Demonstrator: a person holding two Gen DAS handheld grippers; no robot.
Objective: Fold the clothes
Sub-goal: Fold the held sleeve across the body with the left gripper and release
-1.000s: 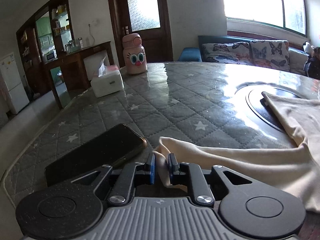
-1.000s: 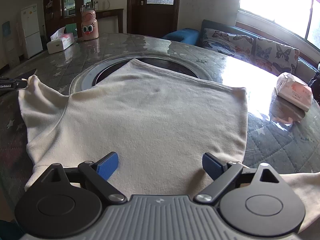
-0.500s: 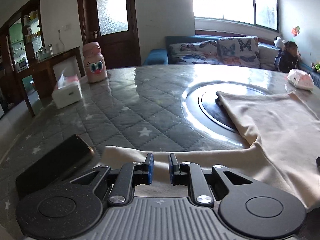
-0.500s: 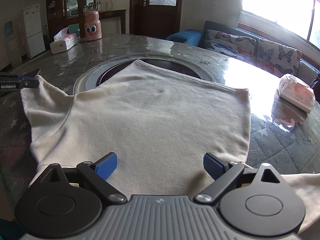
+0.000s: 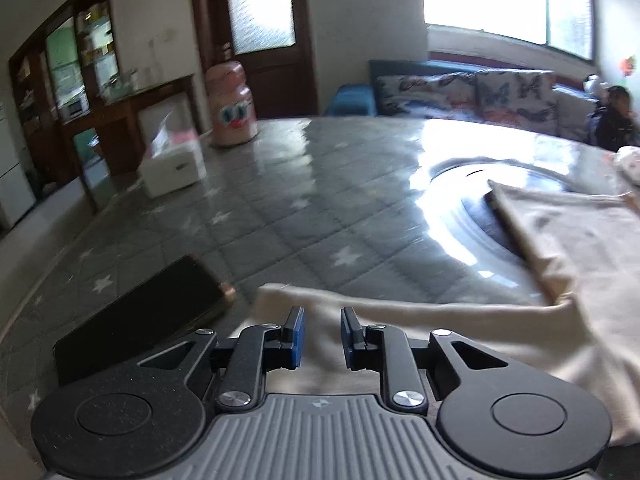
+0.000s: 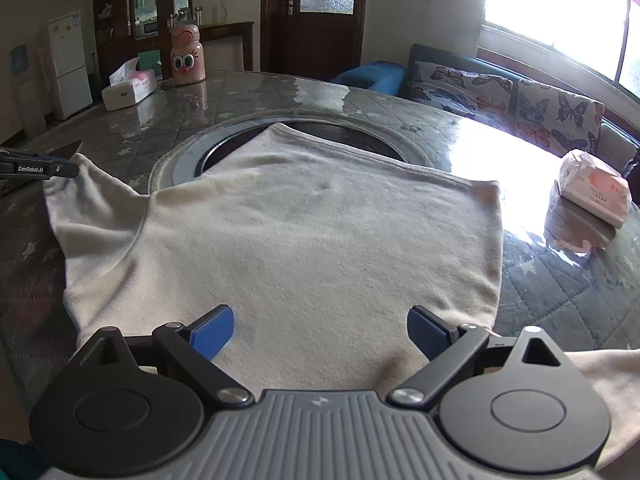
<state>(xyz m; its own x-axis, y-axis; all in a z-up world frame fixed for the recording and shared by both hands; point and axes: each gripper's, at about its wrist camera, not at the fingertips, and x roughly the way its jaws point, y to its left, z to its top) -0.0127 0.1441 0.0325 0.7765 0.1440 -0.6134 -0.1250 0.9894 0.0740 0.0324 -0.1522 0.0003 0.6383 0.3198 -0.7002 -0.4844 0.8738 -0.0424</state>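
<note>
A cream shirt lies spread flat on the round table, its body over the dark turntable. Its left sleeve stretches out flat toward my left gripper. The left jaws stand a small gap apart over the sleeve end, with cloth beneath them and nothing pinched between them. That gripper also shows at the sleeve tip in the right wrist view. My right gripper is wide open and empty, low over the shirt's near edge.
A dark phone lies just left of the sleeve end. A white tissue box and a pink cartoon bottle stand at the far left. A pink-white packet lies at the right. The table has a quilted cover under glass.
The left gripper let go of the sleeve end, opened slightly and drew back a little; the sleeve now lies flat. The right gripper stayed open, almost still.
</note>
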